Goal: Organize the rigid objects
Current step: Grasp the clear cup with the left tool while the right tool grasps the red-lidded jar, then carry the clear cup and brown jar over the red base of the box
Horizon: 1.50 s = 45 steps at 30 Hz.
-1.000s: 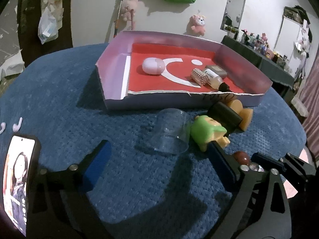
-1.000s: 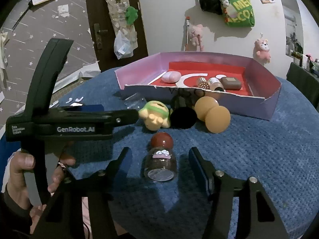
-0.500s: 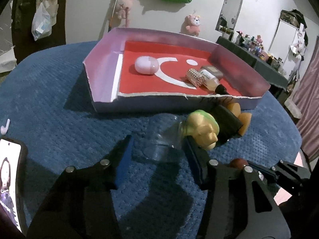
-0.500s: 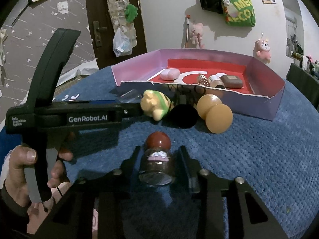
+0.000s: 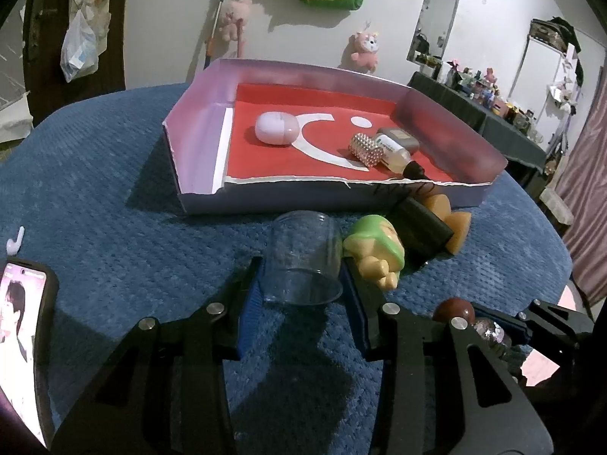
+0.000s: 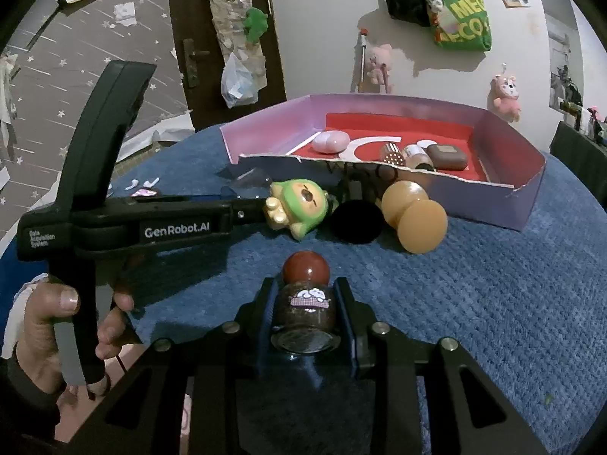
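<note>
Left wrist view: left gripper (image 5: 301,288) fingers closing on the clear plastic cup (image 5: 301,256), which lies on its side on the blue-covered bench (image 5: 114,227). Blue pads sit against both cup walls, open mouth toward the camera, long axis running away toward the tray (image 5: 197,129). Green figurine (image 5: 375,250) touches the cup's right side, just beside the right finger.

Right wrist view: right gripper (image 6: 305,318) fingers clamped on the small glitter bottle (image 6: 303,313), red ball stopper pointing ahead to the tray. Bottle also lying flat, axis in line with the fingers.

Judgement: both items are held low on the bench, and the tray lies straight ahead, beyond the figurine, the black cylinder (image 6: 356,222) and the tan double-knob piece (image 6: 413,214). Lift first, then carry forward.
</note>
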Tool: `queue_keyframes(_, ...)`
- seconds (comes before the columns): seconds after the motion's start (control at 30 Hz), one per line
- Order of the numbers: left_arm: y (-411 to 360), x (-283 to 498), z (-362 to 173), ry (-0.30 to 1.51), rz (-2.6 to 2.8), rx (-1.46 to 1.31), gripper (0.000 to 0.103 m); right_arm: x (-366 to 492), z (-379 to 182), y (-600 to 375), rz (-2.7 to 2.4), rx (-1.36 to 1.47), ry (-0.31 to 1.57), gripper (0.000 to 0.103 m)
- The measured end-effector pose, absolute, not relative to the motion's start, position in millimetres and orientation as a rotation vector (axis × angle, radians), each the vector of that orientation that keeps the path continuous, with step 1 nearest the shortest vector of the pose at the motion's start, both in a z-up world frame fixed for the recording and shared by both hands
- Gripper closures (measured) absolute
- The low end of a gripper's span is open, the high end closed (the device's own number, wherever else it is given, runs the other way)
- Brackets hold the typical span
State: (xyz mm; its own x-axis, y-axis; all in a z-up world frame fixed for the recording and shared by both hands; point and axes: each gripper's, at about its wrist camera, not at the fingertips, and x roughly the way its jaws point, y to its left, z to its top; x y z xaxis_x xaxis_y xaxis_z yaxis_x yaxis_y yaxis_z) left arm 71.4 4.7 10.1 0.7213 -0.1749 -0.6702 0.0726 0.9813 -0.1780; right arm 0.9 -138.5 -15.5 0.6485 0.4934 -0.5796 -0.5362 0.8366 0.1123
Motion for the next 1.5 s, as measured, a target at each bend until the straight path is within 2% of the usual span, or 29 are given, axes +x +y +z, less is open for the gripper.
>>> queue_keyframes(0.8,5,53,40,0.685,-0.162,-0.152,0.065,1,16,-149,0.598,-0.041,0.570,0.070)
queue_keyframes(1.5,0,69,62,0.646,-0.185,-0.155,0.065,23,43,-157,0.589,-0.032,0.525,0.070)
